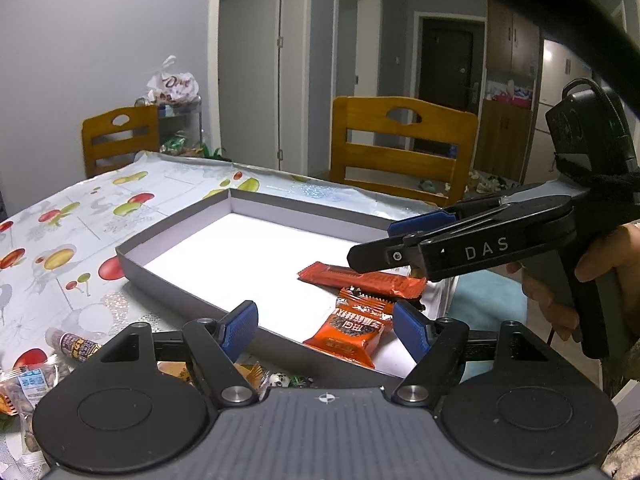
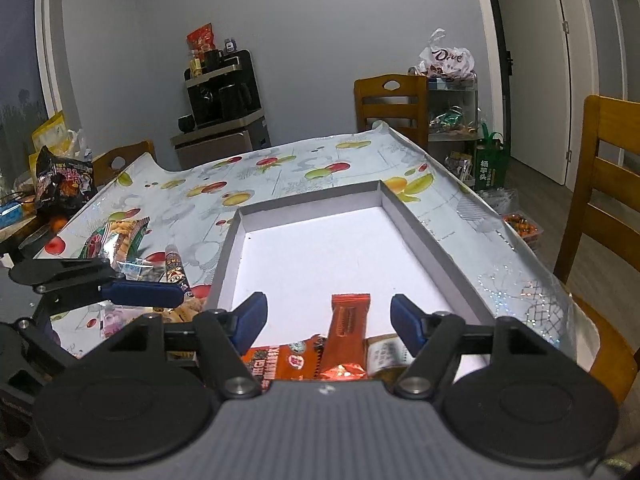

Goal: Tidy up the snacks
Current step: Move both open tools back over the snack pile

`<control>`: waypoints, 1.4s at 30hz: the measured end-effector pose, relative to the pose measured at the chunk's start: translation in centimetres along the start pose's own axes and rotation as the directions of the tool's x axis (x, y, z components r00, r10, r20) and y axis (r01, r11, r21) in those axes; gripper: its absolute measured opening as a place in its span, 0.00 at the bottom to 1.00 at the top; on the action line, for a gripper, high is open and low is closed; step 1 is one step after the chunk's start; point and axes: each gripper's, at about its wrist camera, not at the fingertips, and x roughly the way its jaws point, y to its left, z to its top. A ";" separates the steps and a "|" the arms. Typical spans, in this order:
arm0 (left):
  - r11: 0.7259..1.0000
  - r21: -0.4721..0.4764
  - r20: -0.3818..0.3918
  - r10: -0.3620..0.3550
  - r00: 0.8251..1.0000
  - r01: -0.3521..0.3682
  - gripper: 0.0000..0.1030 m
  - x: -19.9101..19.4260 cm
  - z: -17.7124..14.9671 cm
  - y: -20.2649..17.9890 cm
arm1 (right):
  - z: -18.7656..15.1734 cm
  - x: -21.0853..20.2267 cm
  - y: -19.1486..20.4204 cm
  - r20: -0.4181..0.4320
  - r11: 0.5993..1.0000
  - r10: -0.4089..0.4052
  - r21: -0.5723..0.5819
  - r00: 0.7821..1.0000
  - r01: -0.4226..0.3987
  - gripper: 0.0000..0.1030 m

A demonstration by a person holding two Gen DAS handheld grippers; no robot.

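While most snacks (image 2: 120,246) lie loose on the table (image 2: 304,168), three packets (image 1: 362,280) sit at the box's (image 1: 168,230) near edge; both grippers' (image 2: 325,316) (image 1: 326,326) jaws stand apart, empty.

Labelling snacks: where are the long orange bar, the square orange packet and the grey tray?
long orange bar (image 2: 347,330), right wrist view, wrapper middle
square orange packet (image 1: 347,334), left wrist view, front face
grey tray (image 1: 168,276), left wrist view, near wall

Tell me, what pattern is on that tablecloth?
Colourful fruit, red and yellow-green, on the pale tablecloth; the right wrist view shows it best.
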 end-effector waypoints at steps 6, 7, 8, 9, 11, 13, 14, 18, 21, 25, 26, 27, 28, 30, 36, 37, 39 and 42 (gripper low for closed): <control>1.000 -0.016 0.009 0.003 1.000 -0.003 0.74 -0.5 -0.3 0.7 | 0.2 0.1 0.9 -0.009 1.000 0.004 -0.020 1.000 -0.004 0.68; 1.000 -0.020 0.010 0.004 1.000 -0.004 0.74 -0.6 -0.4 0.8 | 0.2 0.2 1.0 -0.010 1.000 0.005 -0.022 1.000 -0.005 0.69; 1.000 -0.024 0.012 0.006 1.000 -0.006 0.74 -0.8 -0.5 1.0 | 0.3 0.2 1.2 -0.010 1.000 0.005 -0.024 1.000 -0.006 0.69; 1.000 -0.028 0.014 0.007 1.000 -0.007 0.74 -0.9 -0.6 1.2 | 0.4 0.3 1.3 -0.011 1.000 0.006 -0.026 1.000 -0.006 0.69; 0.999 -0.033 0.018 0.012 1.000 -0.011 0.74 -1.3 -0.8 1.5 | 0.6 0.5 1.7 -0.012 1.000 0.008 -0.030 1.000 -0.008 0.69; 0.999 -0.040 0.022 0.016 1.000 -0.015 0.75 -1.6 -1.0 1.9 | 0.7 0.7 2.2 -0.012 0.999 0.011 -0.035 1.000 -0.011 0.69; 0.999 -0.044 0.023 0.021 1.000 -0.020 0.75 -1.9 -1.1 2.1 | 0.8 0.8 2.5 -0.012 0.999 0.013 -0.037 1.000 -0.014 0.70; 0.998 -0.057 0.032 0.041 0.999 -0.039 0.75 -2.9 -1.5 3.1 | 1.1 1.4 3.7 -0.016 0.998 0.027 -0.052 0.999 -0.028 0.70; 0.996 -0.068 0.038 0.067 0.997 -0.064 0.75 -3.9 -2.0 3.9 | 1.4 1.9 4.7 -0.019 0.997 0.037 -0.065 0.999 -0.038 0.70; 0.989 -0.096 0.042 0.113 0.993 -0.109 0.76 -5.2 -2.8 5.5 | 1.8 2.3 6.1 -0.022 0.995 0.053 -0.083 0.998 -0.055 0.70; 0.987 -0.109 0.041 0.125 0.991 -0.120 0.77 -5.5 -3.1 5.9 | 1.9 2.4 6.4 -0.024 0.995 0.057 -0.087 0.998 -0.058 0.70; 0.984 -0.121 0.039 0.137 0.990 -0.131 0.77 -5.8 -3.3 6.4 | 1.9 2.6 6.8 -0.027 0.994 0.061 -0.092 0.998 -0.063 0.70; 0.981 -0.133 0.036 0.150 0.988 -0.144 0.77 -6.1 -3.6 6.8 | 2.0 2.7 7.1 -0.029 0.993 0.064 -0.096 0.998 -0.066 0.70; 0.973 -0.158 0.030 0.176 0.984 -0.169 0.77 -6.7 -4.1 7.8 | 2.0 2.9 7.9 -0.034 0.992 0.070 -0.105 0.997 -0.074 0.70; 0.953 -0.196 0.015 0.238 0.971 -0.231 0.77 -8.4 -5.7 9.8 | 2.2 3.7 10.0 -0.047 0.986 0.094 -0.133 0.994 -0.100 0.70; 0.951 -0.198 0.014 0.246 0.969 -0.239 0.77 -8.7 -6.0 10.1 | 2.1 3.8 10.2 -0.050 0.985 0.098 -0.136 0.994 -0.104 0.70; 0.946 -0.206 0.010 0.259 0.966 -0.251 0.77 -9.1 -6.4 10.5 | 2.1 4.1 10.7 -0.056 0.984 0.105 -0.140 0.993 -0.112 0.70; 0.940 -0.221 0.001 0.268 0.963 -0.261 0.77 -9.8 -7.1 10.9 | 2.1 4.5 11.3 -0.068 0.981 0.115 -0.149 0.991 -0.124 0.70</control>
